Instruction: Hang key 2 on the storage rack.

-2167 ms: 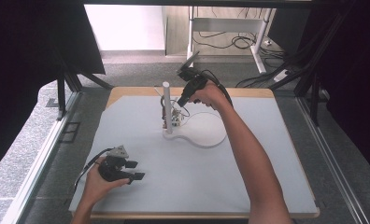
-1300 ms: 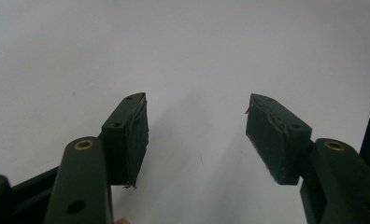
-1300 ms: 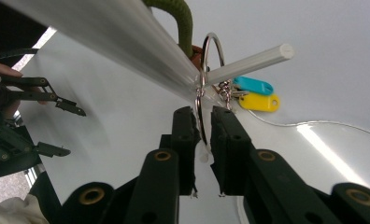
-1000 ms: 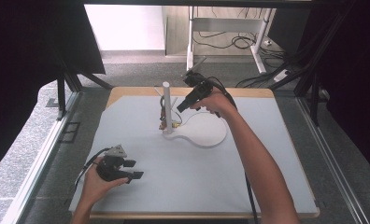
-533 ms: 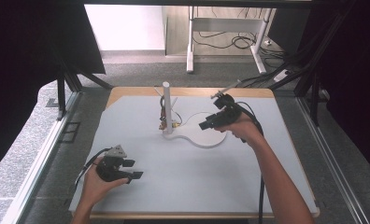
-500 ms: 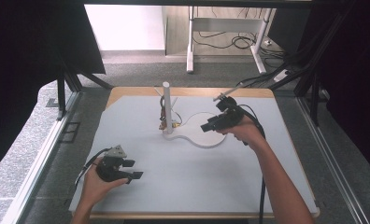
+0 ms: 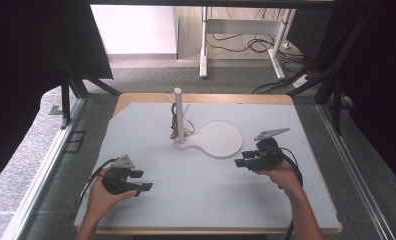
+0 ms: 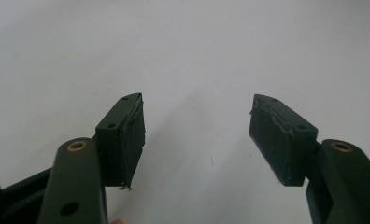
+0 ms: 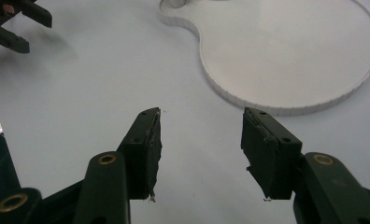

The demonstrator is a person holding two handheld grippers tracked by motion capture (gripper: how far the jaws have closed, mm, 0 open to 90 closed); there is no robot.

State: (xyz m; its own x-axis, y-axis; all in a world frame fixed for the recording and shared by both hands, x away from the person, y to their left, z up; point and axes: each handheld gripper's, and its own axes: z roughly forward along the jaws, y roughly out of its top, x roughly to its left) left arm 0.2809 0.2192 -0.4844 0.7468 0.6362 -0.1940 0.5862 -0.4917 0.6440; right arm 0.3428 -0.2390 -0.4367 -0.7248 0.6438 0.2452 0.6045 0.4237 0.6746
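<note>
On the pale table mat [image 7: 206, 195] stands a white stand [image 7: 213, 139] with a round flat base and an upright white post [image 7: 178, 114] at its narrow end. Something small hangs at the post [image 7: 175, 131], thin wires or a chain with a dark and orange bit, though from this high view it is too small to make out surely. The right gripper [image 7: 242, 163] is held low over the mat just to the right of the round base, its 2 black jaws pointing toward the middle of the table. In the right gripper view its jaws [image 9: 199, 149] stand apart with only bare mat between them, and they have just been opening; the ribbed rim of the base [image 9: 286, 110] curves close ahead of them, apart from the pads. The left gripper [image 7: 142, 181] rests near the front left of the mat, well apart from the stand, in the person's left hand [image 7: 102, 197]. Its jaws too gape wide over bare mat [image 8: 197, 135], holding nothing, and have just been widening.
</note>
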